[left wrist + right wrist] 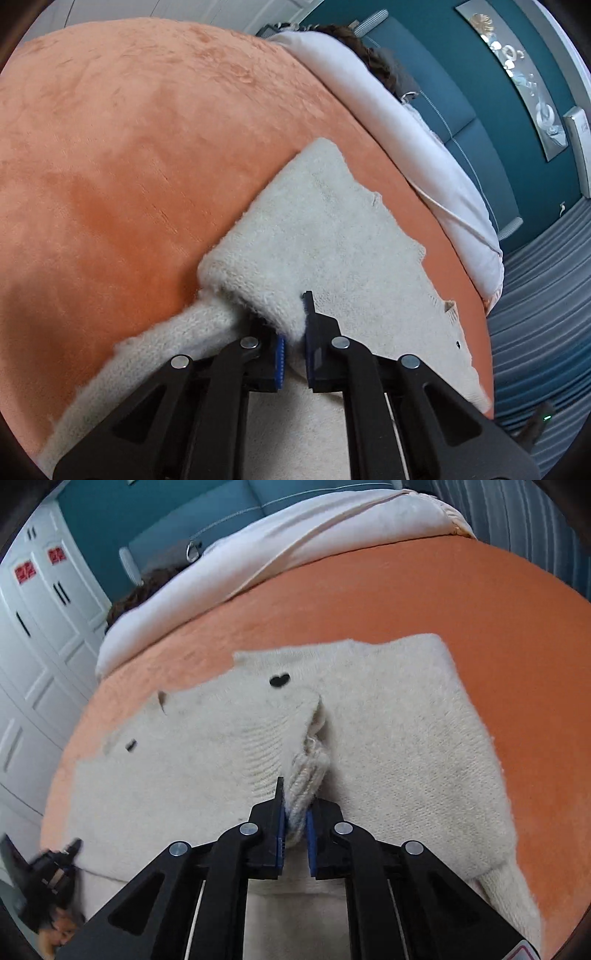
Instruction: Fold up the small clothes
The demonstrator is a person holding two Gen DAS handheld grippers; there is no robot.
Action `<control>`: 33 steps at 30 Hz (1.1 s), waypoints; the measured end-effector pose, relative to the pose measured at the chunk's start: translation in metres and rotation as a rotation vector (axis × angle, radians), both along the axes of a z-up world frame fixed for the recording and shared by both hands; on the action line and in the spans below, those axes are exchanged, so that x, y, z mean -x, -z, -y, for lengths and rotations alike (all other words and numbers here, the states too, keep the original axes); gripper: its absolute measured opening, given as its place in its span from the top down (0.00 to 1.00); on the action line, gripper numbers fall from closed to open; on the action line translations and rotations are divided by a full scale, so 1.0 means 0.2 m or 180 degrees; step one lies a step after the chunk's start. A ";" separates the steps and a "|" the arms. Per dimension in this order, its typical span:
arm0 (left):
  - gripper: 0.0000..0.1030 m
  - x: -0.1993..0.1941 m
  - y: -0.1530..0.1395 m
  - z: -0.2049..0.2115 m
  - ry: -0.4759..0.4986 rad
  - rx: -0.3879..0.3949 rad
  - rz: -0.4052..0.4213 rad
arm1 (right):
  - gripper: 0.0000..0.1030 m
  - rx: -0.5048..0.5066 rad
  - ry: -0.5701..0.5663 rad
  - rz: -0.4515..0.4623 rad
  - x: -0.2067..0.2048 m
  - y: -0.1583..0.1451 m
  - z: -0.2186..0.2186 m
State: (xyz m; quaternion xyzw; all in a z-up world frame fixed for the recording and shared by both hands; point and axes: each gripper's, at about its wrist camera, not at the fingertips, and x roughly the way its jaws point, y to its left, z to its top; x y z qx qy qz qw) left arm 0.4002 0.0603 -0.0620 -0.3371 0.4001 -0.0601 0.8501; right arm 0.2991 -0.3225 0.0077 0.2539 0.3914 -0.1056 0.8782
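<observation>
The cream knit sweater (388, 720) lay spread on the orange blanket (461, 602) on the bed, near edge toward the cameras. The right gripper (294, 830) had its fingers clamped on a bunched ribbed bit, probably a cuff. The left gripper (293, 354) was pinched on a folded-over edge. Honestly, the knit looked stretchy and fuzzy, so pulling unevenly could've dragged the whole sweater askew or let that thick bunch slip out. White pillow (229, 565) sat at the far side.
</observation>
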 end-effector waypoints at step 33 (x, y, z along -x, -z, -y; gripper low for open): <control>0.88 0.06 0.05 0.00 0.0133 0.0004 0.0497 | 0.83 0.0725 -0.1687 -0.0470 -0.98 -0.01 -1.34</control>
